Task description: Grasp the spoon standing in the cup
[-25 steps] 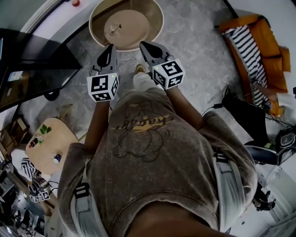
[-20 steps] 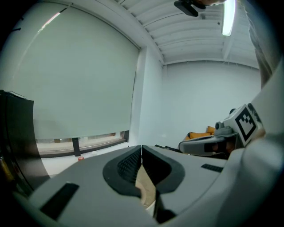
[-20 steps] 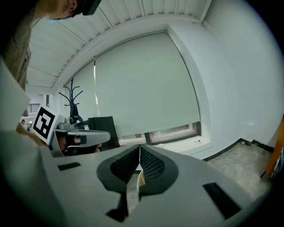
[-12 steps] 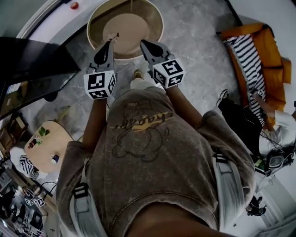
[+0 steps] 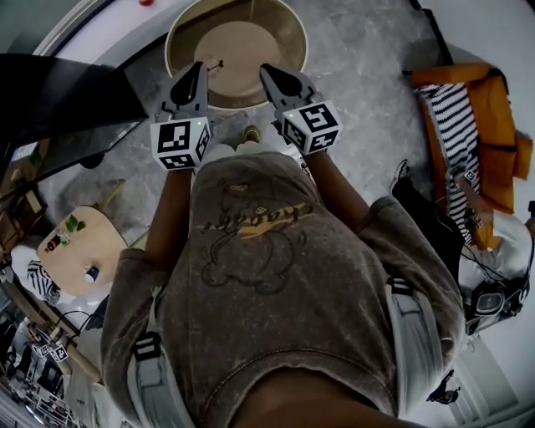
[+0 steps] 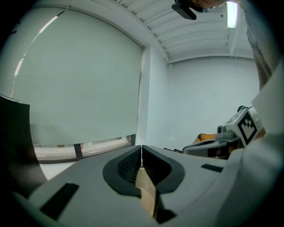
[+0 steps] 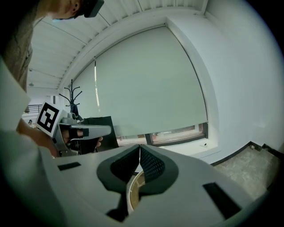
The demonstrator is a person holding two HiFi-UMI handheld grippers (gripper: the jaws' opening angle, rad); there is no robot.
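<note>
A small cup with a thin dark spoon (image 5: 219, 64) stands on the round wooden table (image 5: 276, 25) at the top of the head view; it is too small to make out more. My left gripper (image 5: 196, 69) points at the table's near edge, jaws closed together, nothing in them. My right gripper (image 5: 267, 72) is level with it to the right, also shut and empty. In the left gripper view the left gripper (image 6: 141, 150) shows its pads meeting. In the right gripper view the right gripper (image 7: 140, 150) does too, with the table's rim (image 7: 132, 191) below the jaws.
A dark cabinet (image 5: 58, 100) stands left of the table. An orange sofa with a striped cloth (image 5: 468, 117) is at the right, a small wooden side table (image 5: 71, 255) at the lower left. A large blinded window (image 7: 146, 88) lies ahead. The floor is grey stone.
The person has stepped towards the round table. Both grippers have come forward together, and their tips now reach over its near rim. Both stayed shut.
</note>
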